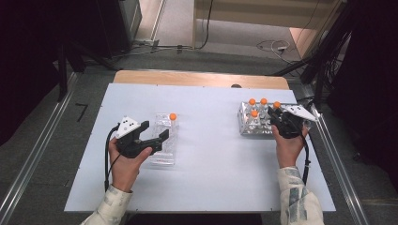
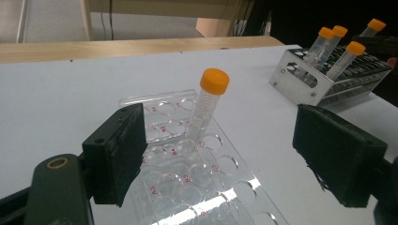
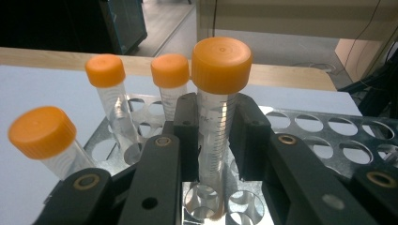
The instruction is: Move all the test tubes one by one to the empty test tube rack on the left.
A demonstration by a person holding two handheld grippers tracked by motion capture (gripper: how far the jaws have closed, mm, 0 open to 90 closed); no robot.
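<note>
Currently the right tool point(image 1: 277, 118) is pinching an orange-capped tube point(image 3: 217, 117) over the metal rack point(image 1: 248, 127) at the counter's point(image 1: 211, 159) 3 o'clock side; the tube's lower end is blurring into the rack holes, so whether it is seated is hard to tell. Three more capped tubes point(image 3: 110, 101) are standing at its 10 o'clock, one cut off by the tool arm. The left tool point(image 2: 216, 154), jaws spread wide, is hovering over the clear rack point(image 2: 187, 178) at 9 o'clock, where a single tube point(image 2: 209, 108) is leaning, its base lost in glare.
</note>
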